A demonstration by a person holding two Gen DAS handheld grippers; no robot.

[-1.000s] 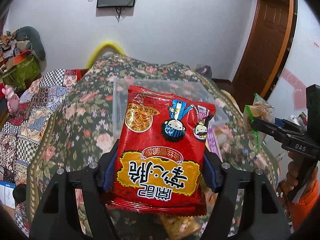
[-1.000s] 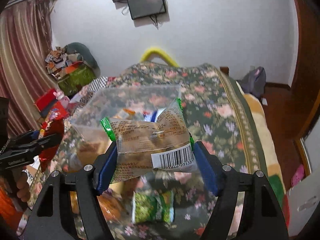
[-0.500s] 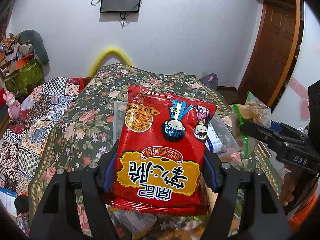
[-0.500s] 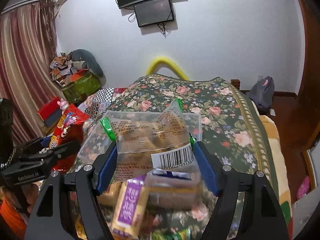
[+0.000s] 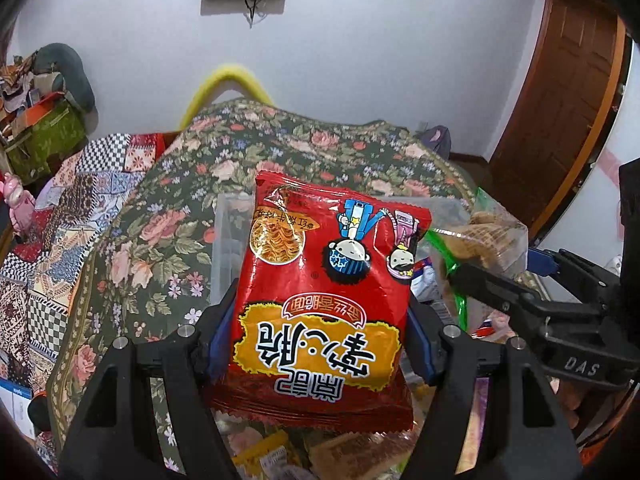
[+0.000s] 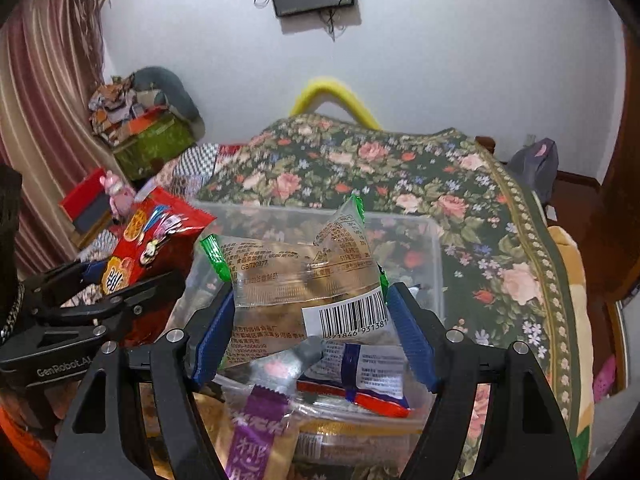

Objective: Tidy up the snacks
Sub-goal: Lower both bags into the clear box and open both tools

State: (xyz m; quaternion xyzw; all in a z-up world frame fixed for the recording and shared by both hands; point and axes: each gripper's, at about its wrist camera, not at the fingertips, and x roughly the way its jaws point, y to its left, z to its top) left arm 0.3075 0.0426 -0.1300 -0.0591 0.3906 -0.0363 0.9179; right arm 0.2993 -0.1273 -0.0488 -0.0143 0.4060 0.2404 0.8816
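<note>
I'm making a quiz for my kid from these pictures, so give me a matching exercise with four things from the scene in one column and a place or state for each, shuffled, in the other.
Things:
1. red noodle snack bag
2. clear cookie packet
3. clear plastic bin
4. purple-labelled packet

Places or states:
A. lies low among the other snacks, below the right gripper
B. sits on the floral bedspread
C. clamped in the left gripper
D. clamped in the right gripper

Pairs: 1-C, 2-D, 3-B, 4-A
</note>
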